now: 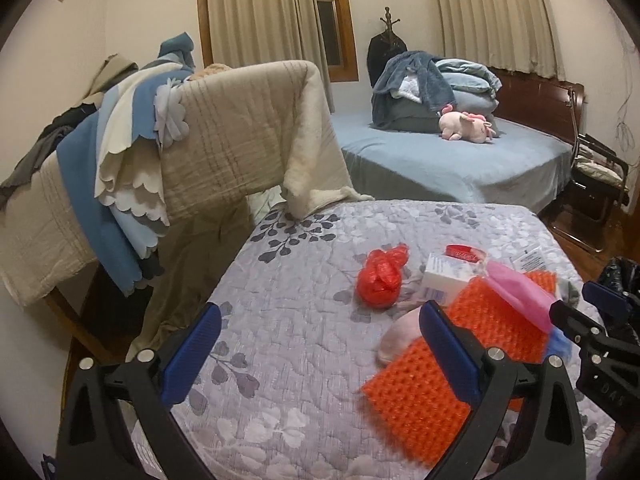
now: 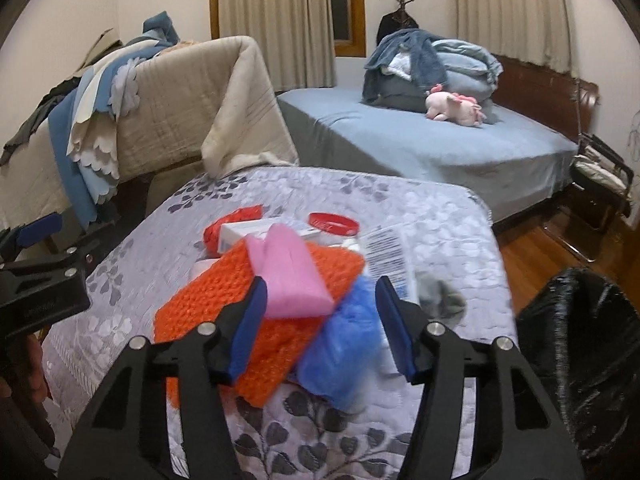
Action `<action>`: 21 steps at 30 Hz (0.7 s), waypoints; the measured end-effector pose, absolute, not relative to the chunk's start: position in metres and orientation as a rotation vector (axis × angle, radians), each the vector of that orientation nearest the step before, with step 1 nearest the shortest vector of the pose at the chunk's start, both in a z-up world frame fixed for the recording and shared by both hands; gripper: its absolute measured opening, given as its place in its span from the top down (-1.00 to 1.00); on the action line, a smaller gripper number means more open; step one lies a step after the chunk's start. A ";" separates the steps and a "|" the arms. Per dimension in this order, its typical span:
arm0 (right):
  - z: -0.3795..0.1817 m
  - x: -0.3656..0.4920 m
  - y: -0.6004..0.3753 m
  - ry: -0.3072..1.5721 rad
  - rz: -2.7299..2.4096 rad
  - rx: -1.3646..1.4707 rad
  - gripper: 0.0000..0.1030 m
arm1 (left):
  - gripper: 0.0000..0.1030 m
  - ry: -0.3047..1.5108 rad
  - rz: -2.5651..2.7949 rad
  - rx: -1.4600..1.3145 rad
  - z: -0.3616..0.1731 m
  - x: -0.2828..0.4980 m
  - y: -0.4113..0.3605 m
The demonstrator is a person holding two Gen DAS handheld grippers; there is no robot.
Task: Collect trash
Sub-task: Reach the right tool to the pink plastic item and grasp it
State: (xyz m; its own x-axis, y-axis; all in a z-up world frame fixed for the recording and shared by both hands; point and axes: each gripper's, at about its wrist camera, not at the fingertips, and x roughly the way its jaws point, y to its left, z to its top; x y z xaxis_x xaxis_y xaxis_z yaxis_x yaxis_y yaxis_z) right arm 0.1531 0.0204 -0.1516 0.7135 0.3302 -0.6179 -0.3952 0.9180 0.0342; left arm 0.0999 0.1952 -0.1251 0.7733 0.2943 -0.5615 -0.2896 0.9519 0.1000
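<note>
Trash lies on a grey leaf-patterned quilt (image 1: 304,312): an orange bubble-wrap sheet (image 1: 500,328) (image 2: 228,292), a pink foam piece (image 2: 288,276) on it, a crumpled blue bag (image 2: 344,344), a red knotted bag (image 1: 380,280), a white box (image 1: 444,276), a red lid (image 2: 334,222) and a barcode wrapper (image 2: 390,256). My left gripper (image 1: 320,352) is open and empty above the quilt, left of the pile. My right gripper (image 2: 322,320) is open, its fingers either side of the pink piece and blue bag, not closed on them.
A black trash bag (image 2: 580,360) stands open at the right, beside the quilt's edge. A chair draped in beige and blue cloths (image 1: 180,140) stands at the left. A blue bed (image 1: 440,160) with a pink plush toy is behind. A wooden floor shows at the right.
</note>
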 end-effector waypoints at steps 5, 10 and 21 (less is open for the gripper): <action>-0.163 0.159 0.030 0.698 0.438 -0.126 0.25 | -0.89 0.632 0.316 -0.002 -0.132 0.106 0.199; -0.163 0.156 0.031 0.697 0.476 -0.126 0.66 | -0.89 0.640 0.309 0.006 -0.135 0.106 0.196; -0.149 0.130 -0.006 0.651 0.416 -0.096 0.72 | -0.89 0.648 0.237 0.016 -0.139 0.104 0.169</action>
State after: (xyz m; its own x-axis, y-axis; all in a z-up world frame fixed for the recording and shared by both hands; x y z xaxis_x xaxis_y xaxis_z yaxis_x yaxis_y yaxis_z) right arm 0.1303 -0.0064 -0.1489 0.7164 0.3455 -0.6061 -0.4052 0.9133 0.0417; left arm 0.1043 0.1686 -0.1385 0.7716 0.2236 -0.5956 -0.2134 0.9729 0.0888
